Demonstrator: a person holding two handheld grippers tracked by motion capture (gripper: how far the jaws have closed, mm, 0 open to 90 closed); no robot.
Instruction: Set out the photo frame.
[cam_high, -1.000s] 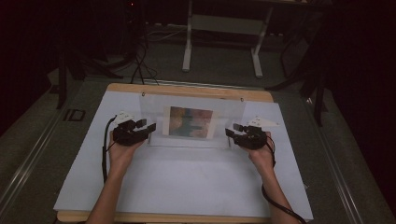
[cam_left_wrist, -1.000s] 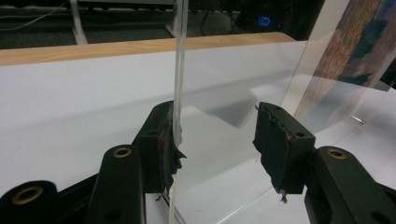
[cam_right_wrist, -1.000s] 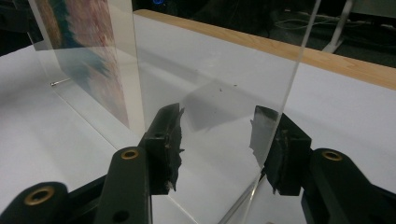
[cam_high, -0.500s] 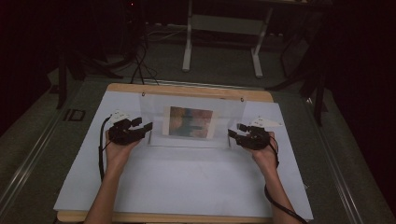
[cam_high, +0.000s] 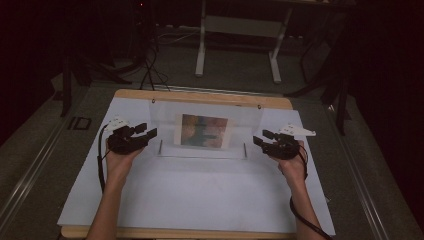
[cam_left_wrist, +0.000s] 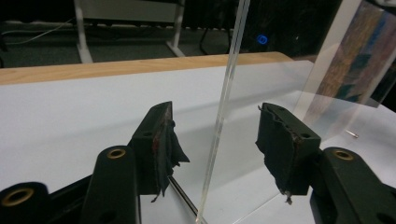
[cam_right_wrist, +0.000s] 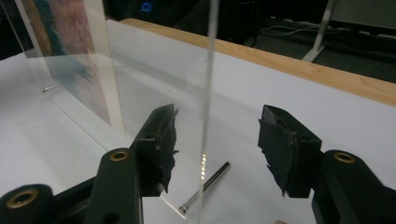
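Note:
A clear acrylic stand (cam_high: 245, 125) holds a colourful picture (cam_high: 204, 131) upright at the back middle of the white sheet. My left gripper (cam_high: 145, 134) is at its left edge and is open. The pane's edge (cam_left_wrist: 224, 107) runs between the jaws and touches neither pad; these jaws have just been closing a little. My right gripper (cam_high: 261, 141) is at the right edge, also open, its jaws having just been opening. There the pane's edge (cam_right_wrist: 208, 93) stands free between the pads. A metal pin (cam_right_wrist: 205, 186) lies at the pane's foot.
The white sheet (cam_high: 200, 200) lies on a wooden board (cam_high: 200, 96) whose far edge runs just behind the stand. Beyond it on the dark floor are the white legs of another table (cam_high: 202, 40) and cables (cam_high: 150, 65).
Both hands have drawn a little outward from the stand's side edges. The right jaws stand wider than a second ago. The stand has not moved.

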